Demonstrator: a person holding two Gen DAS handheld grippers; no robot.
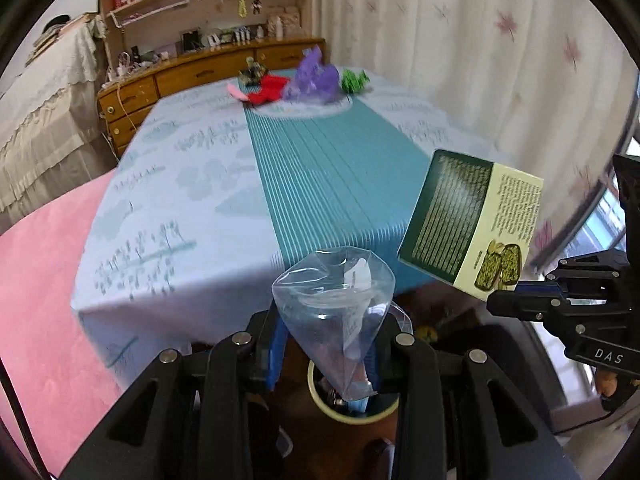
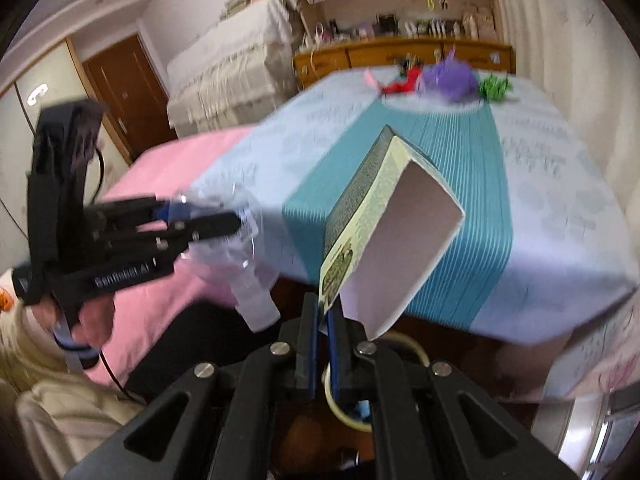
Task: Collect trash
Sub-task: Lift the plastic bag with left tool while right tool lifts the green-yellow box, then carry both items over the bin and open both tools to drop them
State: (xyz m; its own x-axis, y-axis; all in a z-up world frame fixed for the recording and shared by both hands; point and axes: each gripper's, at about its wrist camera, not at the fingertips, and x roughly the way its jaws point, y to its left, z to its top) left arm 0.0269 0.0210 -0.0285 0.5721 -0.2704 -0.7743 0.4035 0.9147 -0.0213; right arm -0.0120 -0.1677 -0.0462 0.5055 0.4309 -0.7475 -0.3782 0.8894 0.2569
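Left gripper (image 1: 326,344) pinches a crumpled clear plastic bottle (image 1: 336,308) between its blue-padded fingers, the bottle's wide end flaring toward twelve o'clock in the left wrist view; directly beneath it, at six o'clock of the bottle, sits a cream-rimmed bin (image 1: 352,412) on the dark floor, with bits of litter inside; right gripper (image 2: 325,344) is pressed together on the corner of an open green and cream cardboard box (image 2: 384,240), which tilts up toward one o'clock in the right wrist view, its white inside showing; in the left wrist view the same box (image 1: 472,220) hangs at three o'clock of the bottle, well above the floor; the bin's rim (image 2: 416,350) shows just under the box; beyond both, toward twelve o'clock, spreads a table with a pale blue cloth (image 1: 180,200) and teal striped centre; at its far end lie crumpled purple (image 1: 314,80), red (image 1: 268,90) and green (image 1: 354,80) scraps; a pink bedspread (image 1: 40,260) lies at nine o'clock; a wooden dresser (image 1: 168,80) with shelves stands behind.
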